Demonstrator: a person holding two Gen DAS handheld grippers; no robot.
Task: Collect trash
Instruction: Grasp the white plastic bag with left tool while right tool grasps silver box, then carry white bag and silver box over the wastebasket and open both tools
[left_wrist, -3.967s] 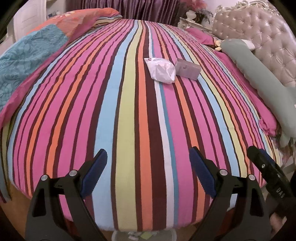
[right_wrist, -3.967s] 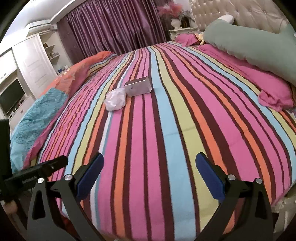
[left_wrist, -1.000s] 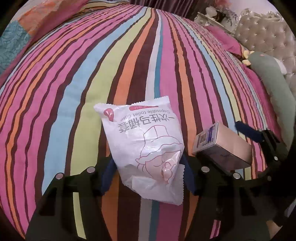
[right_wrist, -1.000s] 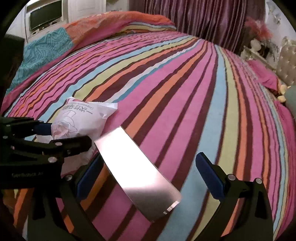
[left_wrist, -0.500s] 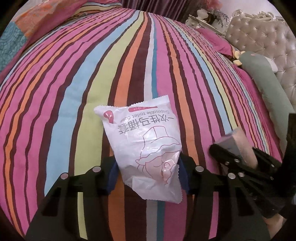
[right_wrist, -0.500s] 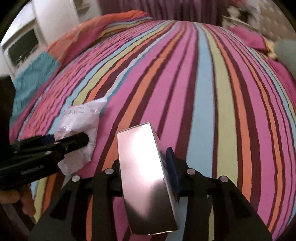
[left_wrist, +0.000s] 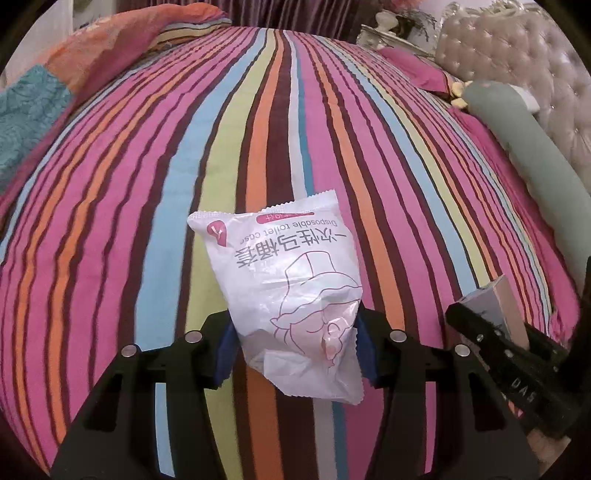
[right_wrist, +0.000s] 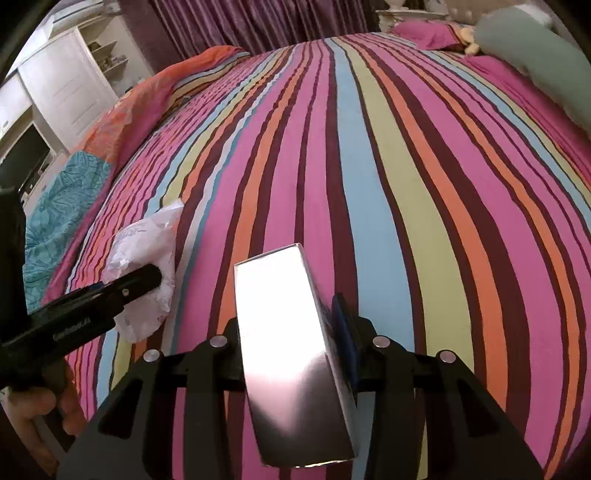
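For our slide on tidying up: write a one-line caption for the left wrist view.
Left hand-held gripper shut on a white plastic packet, held over a striped bed cover.

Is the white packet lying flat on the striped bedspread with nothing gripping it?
No. The left gripper has its fingers closed on the white packet, holding it above the striped bedspread.

One white plastic packet (left_wrist: 291, 295), one shiny box (right_wrist: 291, 347), two grippers, one striped bedspread (left_wrist: 147, 184), one green bolster (left_wrist: 524, 147).
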